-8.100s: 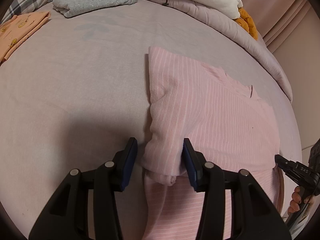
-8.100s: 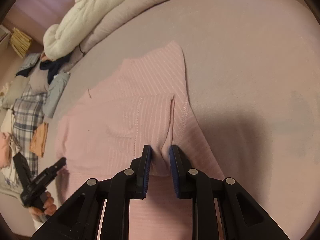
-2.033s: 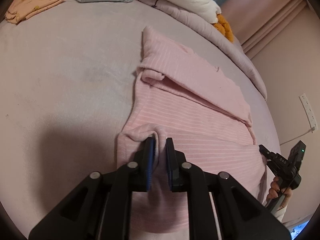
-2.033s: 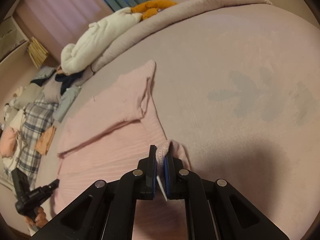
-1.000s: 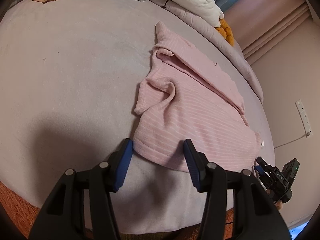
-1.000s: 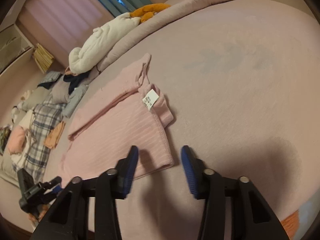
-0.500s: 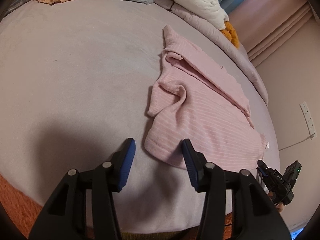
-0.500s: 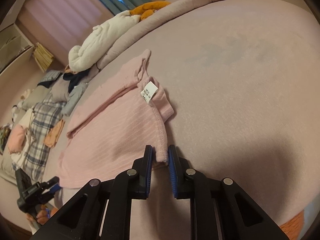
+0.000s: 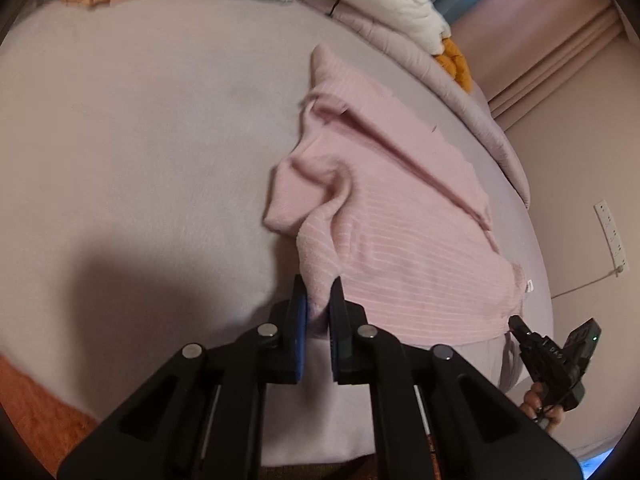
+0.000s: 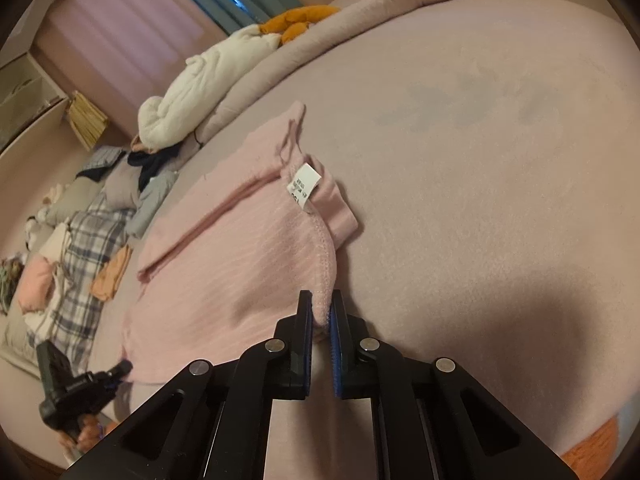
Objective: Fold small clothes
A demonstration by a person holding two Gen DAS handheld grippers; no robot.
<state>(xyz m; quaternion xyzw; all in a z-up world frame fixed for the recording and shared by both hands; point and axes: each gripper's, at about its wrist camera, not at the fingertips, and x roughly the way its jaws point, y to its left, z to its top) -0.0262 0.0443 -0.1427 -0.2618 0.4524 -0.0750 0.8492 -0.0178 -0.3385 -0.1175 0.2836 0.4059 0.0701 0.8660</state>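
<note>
Garment: a pink ribbed knit top (image 9: 404,216) with thin pale stripes, soft and fuzzy, partly folded; it lies across the centre and right of the left wrist view, rumpled into a rounded fold at its left edge.
Garment hem: a stitched edge runs up the centre of the right wrist view to a white printed care label (image 10: 304,185), a small rectangle standing up from the seam.
Left gripper (image 9: 319,312): black plastic frame, blue ridged pads, clamped on the near left corner of the pink top at lower centre.
Right gripper (image 10: 320,314): same build, pressed together on the near right hem corner at lower centre.
Bed (image 9: 140,140): a smooth, matte mauve fleece cover, domed by the lens, carrying the top.
Upper edge: a puffy white bundle (image 10: 200,88), an orange knitted piece (image 10: 298,20) and a plaid cloth (image 10: 86,248) at left.
</note>
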